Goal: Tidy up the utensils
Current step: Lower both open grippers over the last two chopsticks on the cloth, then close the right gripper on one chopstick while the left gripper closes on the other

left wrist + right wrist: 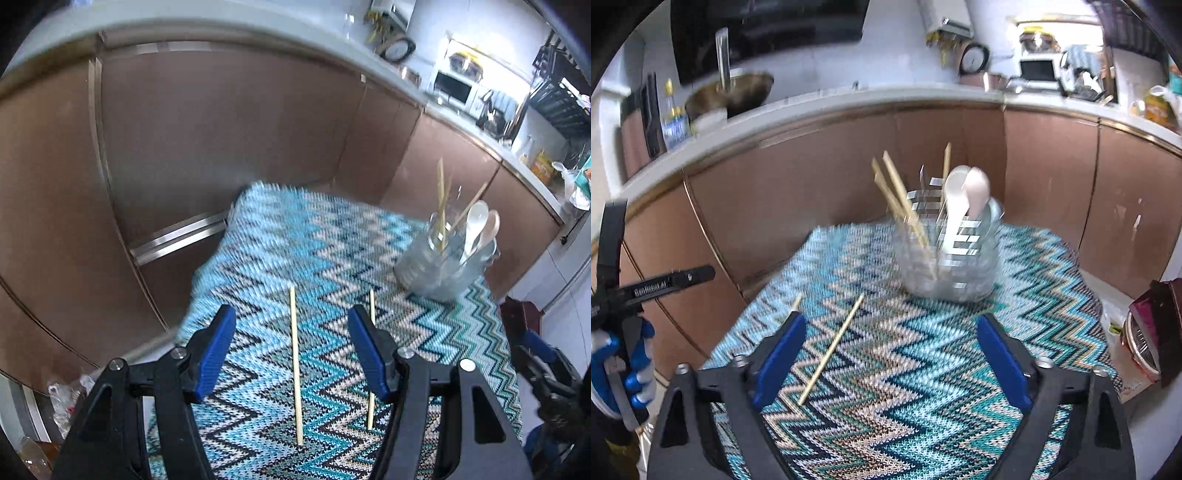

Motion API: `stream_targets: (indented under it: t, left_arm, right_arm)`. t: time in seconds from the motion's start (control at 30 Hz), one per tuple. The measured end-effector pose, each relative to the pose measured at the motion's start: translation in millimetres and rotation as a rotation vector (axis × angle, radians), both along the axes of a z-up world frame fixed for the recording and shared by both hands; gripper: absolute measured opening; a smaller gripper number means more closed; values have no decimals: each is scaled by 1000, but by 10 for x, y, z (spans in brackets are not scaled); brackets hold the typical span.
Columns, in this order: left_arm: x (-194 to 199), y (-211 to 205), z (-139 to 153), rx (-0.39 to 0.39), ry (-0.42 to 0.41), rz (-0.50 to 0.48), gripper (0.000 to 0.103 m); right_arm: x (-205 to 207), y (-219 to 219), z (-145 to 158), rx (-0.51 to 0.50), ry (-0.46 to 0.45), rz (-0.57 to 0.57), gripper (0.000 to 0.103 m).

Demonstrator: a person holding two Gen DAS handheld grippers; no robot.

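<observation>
Two wooden chopsticks lie on the zigzag cloth (280,236). In the left wrist view one chopstick (295,365) lies between the fingers of my open left gripper (291,354); the other (371,306) passes behind the right finger. A metal utensil holder (441,258) at the far right holds chopsticks and two pale spoons (480,225). In the right wrist view my right gripper (892,358) is open and empty, above the cloth (923,369). One chopstick (833,347) lies just inside its left finger, the other (795,302) shows behind that finger. The holder (951,254) stands ahead.
Brown cabinet doors (221,129) stand behind the table under a white counter (849,99) with a wok, bottle, clock and toaster oven. The left gripper's handle and a gloved hand (631,354) are at the left. A dark red object (1156,325) sits by the right edge.
</observation>
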State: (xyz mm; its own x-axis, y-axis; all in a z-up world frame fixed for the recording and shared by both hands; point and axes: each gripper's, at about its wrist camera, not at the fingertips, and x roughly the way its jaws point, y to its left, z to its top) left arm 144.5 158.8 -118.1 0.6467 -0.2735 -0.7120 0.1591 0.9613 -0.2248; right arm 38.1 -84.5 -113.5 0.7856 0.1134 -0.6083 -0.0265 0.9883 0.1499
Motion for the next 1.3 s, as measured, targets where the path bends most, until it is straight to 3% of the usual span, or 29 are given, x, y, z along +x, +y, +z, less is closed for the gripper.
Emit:
stream_targets:
  t: [0.17,0.23,0.57,0.67,0.9,1.17,1.3]
  left_arm:
    - [342,-70,-258,-22,125,-53,60]
    - [500,-106,-364,-15,171,-69,51]
    - [1076,-248,-793,-34,384,-119,41]
    - [1152,-294,-857,-13,411,-122,40]
    - [1320,-383,-964,21,457,-131,28]
    - [1380,-453,-1079,74,476,-133,15]
    - [1371,-462,-1086,105,461,-129,9]
  right_arm:
    - [362,187,-253,-34,107,66,64]
    - [511,265,-323,-44,142,96,51]
    - [1396,657,-741,-32,331,205,31]
    - [1615,720,-867,-57,385,205,30]
    - [1972,747,-1041,-52,470,201,28]
    - [2092,729,-1099,-26,497,200,13]
    - [2071,712,-1100,-9,493,207,11]
